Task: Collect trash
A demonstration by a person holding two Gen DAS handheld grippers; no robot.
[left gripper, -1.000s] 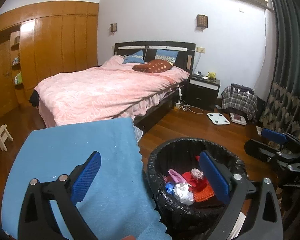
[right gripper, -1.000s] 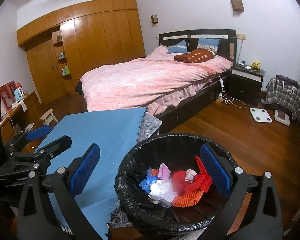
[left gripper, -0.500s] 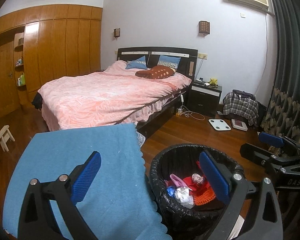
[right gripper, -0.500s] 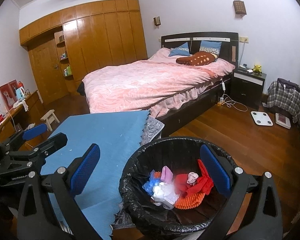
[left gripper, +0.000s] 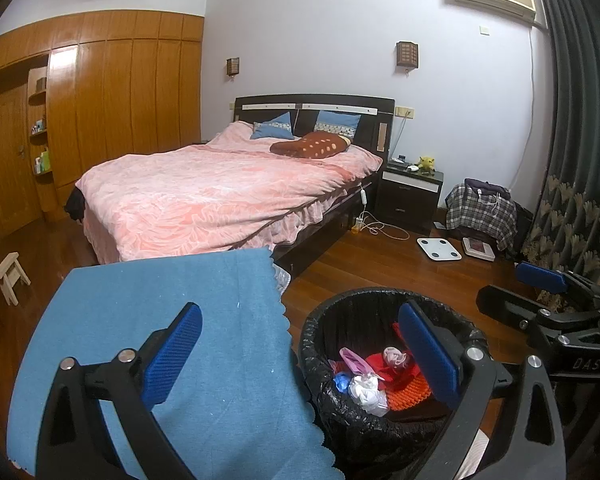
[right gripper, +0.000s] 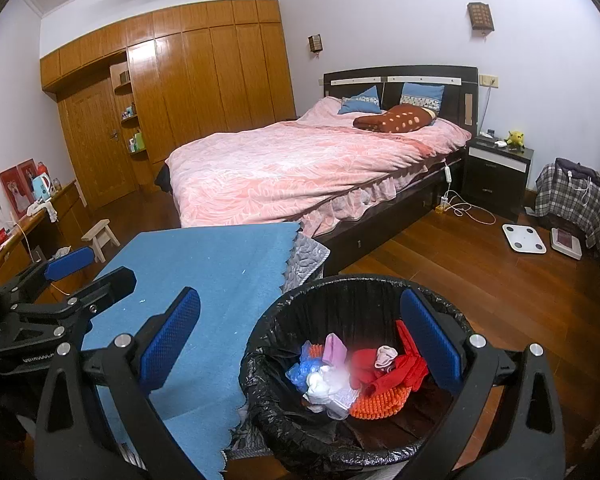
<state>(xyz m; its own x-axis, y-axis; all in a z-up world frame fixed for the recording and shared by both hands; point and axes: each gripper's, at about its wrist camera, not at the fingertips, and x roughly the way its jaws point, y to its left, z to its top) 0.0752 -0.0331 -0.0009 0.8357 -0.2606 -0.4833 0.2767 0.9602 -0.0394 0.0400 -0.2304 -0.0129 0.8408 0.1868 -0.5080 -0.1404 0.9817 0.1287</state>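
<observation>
Both claws hang released and empty above a bedroom floor, their blue pads spread wide. The left claw [left gripper: 300, 354] looks down at a trash bin [left gripper: 320, 344] lined with a black bag, which sits at about 5 o'clock in its view, just beside the scalloped edge of a blue cloth [left gripper: 172, 308] covering the tabletop at 7 o'clock. The right claw [right gripper: 300, 338] sees the same trash bin [right gripper: 268, 332] at 6 o'clock, holding the collected trash [right gripper: 356, 376]: crumpled white and blue plastic, a pink scrap, red fabric and an orange textured piece, all heaped together on the bin's bottom. In the left wrist view the right claw's blue pad shows at 3 o'clock. A bed [right gripper: 300, 160] with a pink cover fills 12 o'clock, a white scale [right gripper: 524, 239] lies on the wooden floor at 2 o'clock.
</observation>
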